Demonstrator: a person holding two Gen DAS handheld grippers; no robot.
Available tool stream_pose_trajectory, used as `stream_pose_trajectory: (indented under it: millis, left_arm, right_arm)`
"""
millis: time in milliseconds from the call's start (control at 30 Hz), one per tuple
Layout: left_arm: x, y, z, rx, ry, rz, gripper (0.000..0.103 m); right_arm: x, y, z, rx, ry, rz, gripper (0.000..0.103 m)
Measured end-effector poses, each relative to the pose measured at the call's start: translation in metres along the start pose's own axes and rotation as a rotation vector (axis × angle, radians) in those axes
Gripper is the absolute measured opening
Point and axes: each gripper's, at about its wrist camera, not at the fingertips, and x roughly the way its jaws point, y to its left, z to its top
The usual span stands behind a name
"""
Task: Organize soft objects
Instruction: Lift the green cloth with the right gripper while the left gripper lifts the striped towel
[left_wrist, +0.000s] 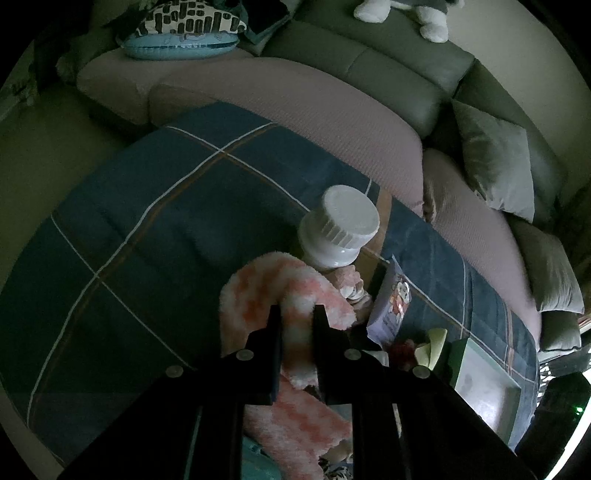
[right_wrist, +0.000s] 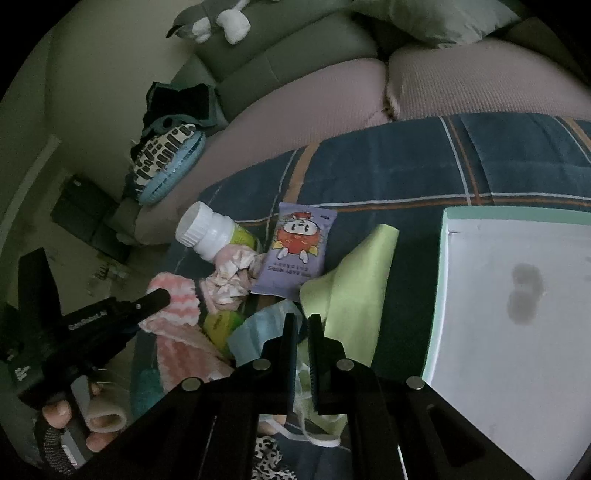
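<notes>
Wipes pack (right_wrist: 297, 251), lilac, cartoon figure on the front, printed "BABY WIPES" upside down to the right wrist view; smaller print under it too fine to read. Lies on the plaid blanket (left_wrist: 155, 206) near the middle of the pile. Bottle (right_wrist: 210, 234), white ribbed cap, yellow-green label whose writing is turned away, tipped over just left of the pack. Pink towel (left_wrist: 280, 295), fluffy, pink and white: left hand-held gripper (left_wrist: 297, 314) clamped on a fold of it, the rest trailing toward the near edge and cut off by the gripper body. That gripper's side (right_wrist: 110, 314) carries white lettering, too blurred to read; the fingers of a hand (right_wrist: 74, 417) wrap its grip. Right hand-held gripper (right_wrist: 301, 321) with jaws together, over a light blue cloth (right_wrist: 255, 328) and a green cloth (right_wrist: 354, 284); whether anything is pinched cannot be told. Pale scrunchie (right_wrist: 229, 277) touching the bottle. White box (right_wrist: 517, 314), mint rim, right, partly out of frame. Sofa (left_wrist: 369, 66) at the far side; plush toy (right_wrist: 218, 18) on it, head cut off.
</notes>
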Motion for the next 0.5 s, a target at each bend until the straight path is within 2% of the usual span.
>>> stream_pose_trajectory:
  millis: [333,367,433,500]
  left_arm:
    - [-0.003,0.002,-0.001,-0.009,-0.007,0.005,0.016]
    - [-0.003,0.003,-0.001,-0.011,-0.004,0.005,0.016]
    - [-0.001,0.005,-0.001,-0.016,0.001,0.004,0.016]
    - [0.0,0.006,-0.001,-0.019,0.004,0.007,0.016]
  right_arm:
    - [0.005,-0.012,0.008,0.032,-0.002,-0.072,0.012]
    - [0.007,-0.01,0.009,0.023,0.0,-0.088,0.017]
    - [0.01,-0.007,0.009,0.008,0.005,-0.104,0.041]
    - [0.011,-0.004,0.008,-0.006,0.009,-0.124,0.049]
